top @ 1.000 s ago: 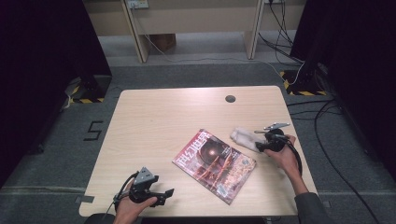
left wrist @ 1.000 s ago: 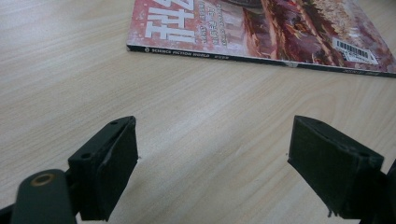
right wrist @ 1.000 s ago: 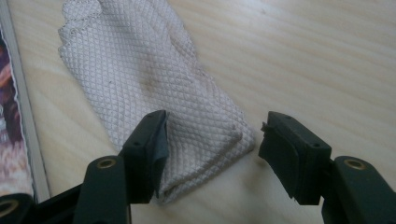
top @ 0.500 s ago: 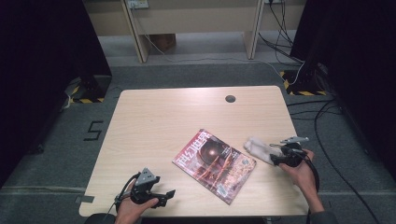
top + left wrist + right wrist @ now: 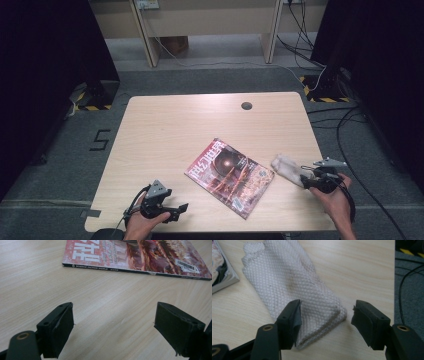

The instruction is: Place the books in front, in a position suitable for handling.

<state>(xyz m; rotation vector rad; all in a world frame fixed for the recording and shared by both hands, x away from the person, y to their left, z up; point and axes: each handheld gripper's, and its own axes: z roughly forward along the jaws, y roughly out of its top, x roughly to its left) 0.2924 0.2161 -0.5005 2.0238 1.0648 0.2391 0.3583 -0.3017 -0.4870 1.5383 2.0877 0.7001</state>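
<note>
A red science-fiction magazine (image 5: 230, 177) lies flat at the middle front of the wooden table (image 5: 200, 120); its spine (image 5: 137, 268) faces my left gripper. A folded white waffle cloth (image 5: 286, 167) lies just right of it. My right gripper (image 5: 306, 177) sits at the cloth's near end, by the table's right edge. In the right gripper view the cloth (image 5: 294, 290) reaches between the jaws of this gripper (image 5: 327, 308), which have just been opening; the right jaw stands clear of the fabric. My left gripper (image 5: 181, 208) rests open at the front left, with bare table between the jaws (image 5: 113, 312).
A dark round grommet (image 5: 246, 105) sits in the tabletop near the far edge. Black cables (image 5: 350, 125) trail over the grey floor off the right side. The table's right edge (image 5: 394, 277) is close beside the cloth. Desk legs stand beyond the far edge.
My right gripper has moved right and toward the front edge, and the cloth has come with it, away from the magazine. The left gripper and the magazine have stayed put.
</note>
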